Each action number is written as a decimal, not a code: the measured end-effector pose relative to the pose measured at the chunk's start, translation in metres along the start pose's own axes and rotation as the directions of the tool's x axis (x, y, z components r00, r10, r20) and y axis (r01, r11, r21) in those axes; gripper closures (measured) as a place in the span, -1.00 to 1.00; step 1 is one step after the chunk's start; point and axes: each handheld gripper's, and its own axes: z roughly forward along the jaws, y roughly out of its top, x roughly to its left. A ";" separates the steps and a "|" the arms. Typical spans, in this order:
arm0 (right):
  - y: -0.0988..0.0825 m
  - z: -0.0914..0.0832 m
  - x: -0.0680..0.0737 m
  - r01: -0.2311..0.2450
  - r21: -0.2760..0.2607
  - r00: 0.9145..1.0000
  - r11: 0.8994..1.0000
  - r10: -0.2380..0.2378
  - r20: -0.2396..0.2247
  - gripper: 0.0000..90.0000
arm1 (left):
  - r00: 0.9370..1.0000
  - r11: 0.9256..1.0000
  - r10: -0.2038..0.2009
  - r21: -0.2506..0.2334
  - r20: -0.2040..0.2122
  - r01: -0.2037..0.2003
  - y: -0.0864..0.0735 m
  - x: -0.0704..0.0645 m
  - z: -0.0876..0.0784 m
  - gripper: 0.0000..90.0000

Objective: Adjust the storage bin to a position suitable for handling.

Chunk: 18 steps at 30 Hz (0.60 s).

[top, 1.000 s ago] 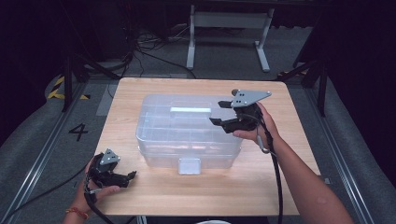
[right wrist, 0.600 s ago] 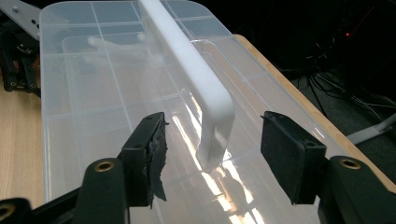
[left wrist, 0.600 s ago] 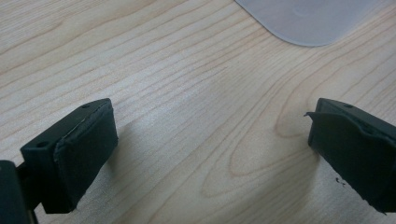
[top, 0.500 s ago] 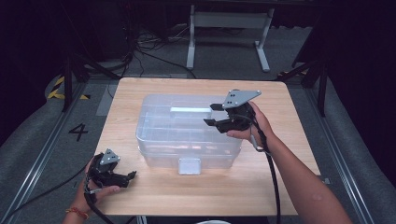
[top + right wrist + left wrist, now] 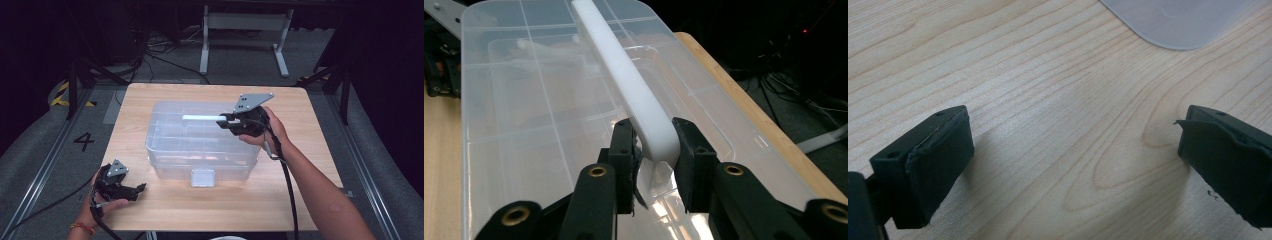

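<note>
We see a clear plastic box [image 5: 200, 142] lying in the middle of the wooden tabletop [image 5: 310, 150], with a white handle [image 5: 634, 95] running along its lid. The right gripper [image 5: 227, 121] sits over the box's right end, and its jaws are pinching the near end of that handle: in the right gripper view the white bar comes straight out from between the two black jaws and runs away from them across the lid. The lid's moulded grid of compartments spreads out to both sides of the gripper, and the tabletop's edge lies off to the gripper's right in that view. The person's right hand [image 5: 267, 132] wraps the gripper from behind, with its cable [image 5: 287, 185] trailing back along the forearm.

The left gripper [image 5: 137, 188] rests low at the near left corner of the tabletop, well apart from the box, held in the left hand [image 5: 102, 202]. Its jaws are spread wide with bare wood between them; in the left gripper view a rounded corner of the box lies ahead of it, toward the right jaw's side, and touches neither jaw.
</note>
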 end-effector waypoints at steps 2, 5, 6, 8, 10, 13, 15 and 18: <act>0.000 0.000 0.000 0.002 0.002 1.000 1.000 -0.002 0.003 0.63 | 1.000 1.000 -0.002 0.000 -0.001 0.002 0.000 0.000 0.000 -0.96; 0.001 0.001 0.003 0.015 0.013 1.000 1.000 -0.015 0.025 0.63 | 1.000 1.000 -0.009 0.001 -0.005 0.009 0.001 -0.001 0.001 -0.96; 0.002 0.001 0.003 0.017 0.013 0.999 1.000 -0.017 0.028 0.63 | 1.000 1.000 -0.014 -0.002 -0.008 0.014 0.001 -0.001 0.001 -0.96; 0.002 0.001 0.003 0.021 0.015 0.999 1.000 -0.021 0.030 0.64 | 1.000 1.000 -0.019 -0.006 -0.019 0.019 0.002 -0.001 0.001 -0.92; 0.002 0.001 0.003 0.032 0.017 0.999 0.999 -0.032 0.037 0.64 | 0.999 0.999 -0.035 -0.009 -0.025 0.035 0.003 -0.001 0.000 -0.84; 0.003 0.002 0.003 0.038 0.015 0.998 0.999 -0.039 0.050 0.64 | 0.998 0.999 -0.048 -0.016 -0.040 0.048 0.003 0.000 -0.001 -0.68; 0.004 0.001 0.002 0.026 0.017 0.998 1.000 -0.027 0.051 0.64 | 0.998 0.998 -0.062 -0.022 -0.034 0.061 0.003 0.001 -0.001 -0.65; 0.005 0.001 0.001 0.019 0.010 0.999 1.000 -0.020 0.050 0.64 | 0.998 0.999 -0.051 -0.018 -0.043 0.050 0.005 0.001 -0.001 -0.63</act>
